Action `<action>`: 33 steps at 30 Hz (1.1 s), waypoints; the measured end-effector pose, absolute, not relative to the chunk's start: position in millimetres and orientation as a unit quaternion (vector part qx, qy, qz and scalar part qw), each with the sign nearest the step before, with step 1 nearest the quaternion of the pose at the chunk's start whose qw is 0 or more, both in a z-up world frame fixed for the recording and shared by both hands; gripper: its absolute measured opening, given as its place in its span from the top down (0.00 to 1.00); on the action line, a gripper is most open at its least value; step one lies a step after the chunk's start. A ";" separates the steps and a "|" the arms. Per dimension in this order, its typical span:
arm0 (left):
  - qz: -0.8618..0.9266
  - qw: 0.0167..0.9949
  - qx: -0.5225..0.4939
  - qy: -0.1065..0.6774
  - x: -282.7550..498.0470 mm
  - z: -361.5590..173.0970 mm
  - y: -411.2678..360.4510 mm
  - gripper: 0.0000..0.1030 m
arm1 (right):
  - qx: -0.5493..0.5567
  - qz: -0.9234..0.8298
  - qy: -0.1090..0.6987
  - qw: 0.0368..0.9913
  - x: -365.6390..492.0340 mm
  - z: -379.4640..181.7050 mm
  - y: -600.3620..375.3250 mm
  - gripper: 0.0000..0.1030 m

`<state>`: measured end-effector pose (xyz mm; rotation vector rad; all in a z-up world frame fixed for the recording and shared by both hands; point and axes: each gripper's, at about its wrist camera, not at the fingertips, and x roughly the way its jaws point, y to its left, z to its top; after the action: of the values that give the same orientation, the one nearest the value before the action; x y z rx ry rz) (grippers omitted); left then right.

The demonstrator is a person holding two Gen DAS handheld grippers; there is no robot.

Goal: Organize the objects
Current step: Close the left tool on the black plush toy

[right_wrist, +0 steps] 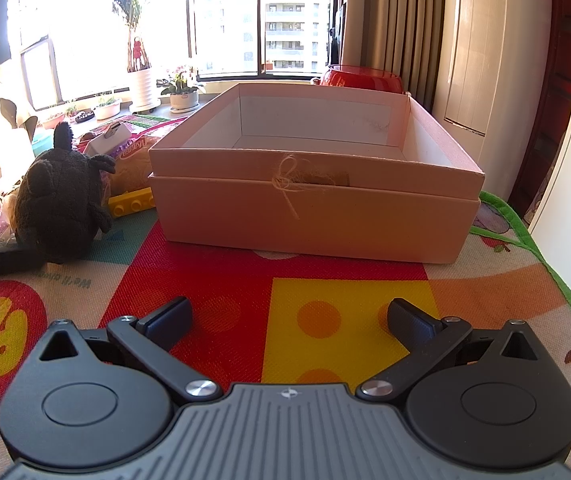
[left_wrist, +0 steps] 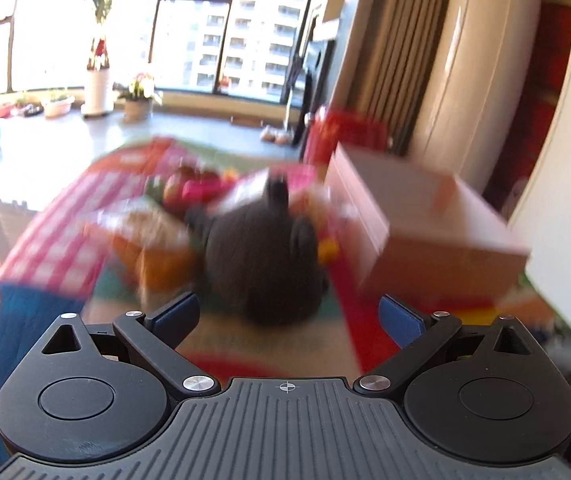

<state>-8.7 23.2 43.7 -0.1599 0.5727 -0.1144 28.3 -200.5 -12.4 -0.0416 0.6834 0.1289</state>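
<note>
Two wrist cameras look forward over a surface covered by a brightly patterned play mat point(right_wrist: 221, 280) of red, yellow and orange blocks with a green edge. The right claw point(right_wrist: 289, 320) hangs low over the mat with its two dark fingers spread wide and nothing between them. Straight ahead of it stands a large pale pink cardboard box point(right_wrist: 313, 208), open at the top, its white inside bare as far as can be seen, with a small twine bow tied at the middle of its front wall. To the left of the box sits a dark brown plush toy animal point(right_wrist: 61, 204) with upright ears, resting on the mat near the box's left front corner but not touching it. Between toy and box lies a yellow studded plastic building brick point(right_wrist: 131, 202), right up against the box wall. Behind the toy are a crinkled snack bag point(right_wrist: 133, 160) and a small white carton point(right_wrist: 105, 142). The left wrist view is blurred by motion — the left claw point(left_wrist: 289, 316) is likewise spread open and empty, pointing at the same plush toy, which sits just ahead of its fingertips. A pink checked cloth point(left_wrist: 69, 224) lies to the left there, and the pink box stands to the right. Behind everything, tall windows and potted plants point(right_wrist: 181, 92) line a sunlit sill.
</note>
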 end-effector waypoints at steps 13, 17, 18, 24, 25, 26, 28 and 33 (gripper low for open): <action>-0.055 0.952 -0.060 0.295 30.7 32.1 29.6 0.30 | -0.026 0.073 0.396 0.915 50.1 -5.5 -196.1 0.00; -0.071 0.958 -0.096 0.260 -5.1 54.5 67.7 0.31 | -0.033 0.068 0.406 0.911 53.9 -3.7 -191.6 0.00; -0.063 0.962 -0.095 0.247 -14.0 61.7 80.2 0.31 | -0.037 0.073 0.411 0.908 55.9 -2.6 -191.8 0.00; 0.035 0.972 -0.100 0.211 -51.3 89.2 156.6 0.31 | -0.056 0.170 0.367 0.913 49.3 18.3 -161.8 0.00; 0.047 0.971 -0.108 0.210 -55.0 90.1 167.5 0.31 | -0.065 0.189 0.350 0.915 47.2 24.2 -149.1 0.00; 0.056 0.969 -0.116 0.209 -57.9 90.8 176.8 0.31 | -0.076 0.214 0.335 0.914 46.9 30.1 -133.0 0.00; 0.066 0.967 -0.130 0.210 -64.5 89.4 190.4 0.31 | -0.093 0.266 0.313 0.907 49.9 38.0 -99.3 0.00; 0.062 0.962 -0.150 0.221 -79.6 80.4 200.4 0.31 | -0.135 0.316 0.288 0.894 79.9 35.6 -16.2 0.04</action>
<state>-79.6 200.4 80.4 -0.3038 0.4473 0.1251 79.9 -16.2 35.6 -0.2808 0.5968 0.6545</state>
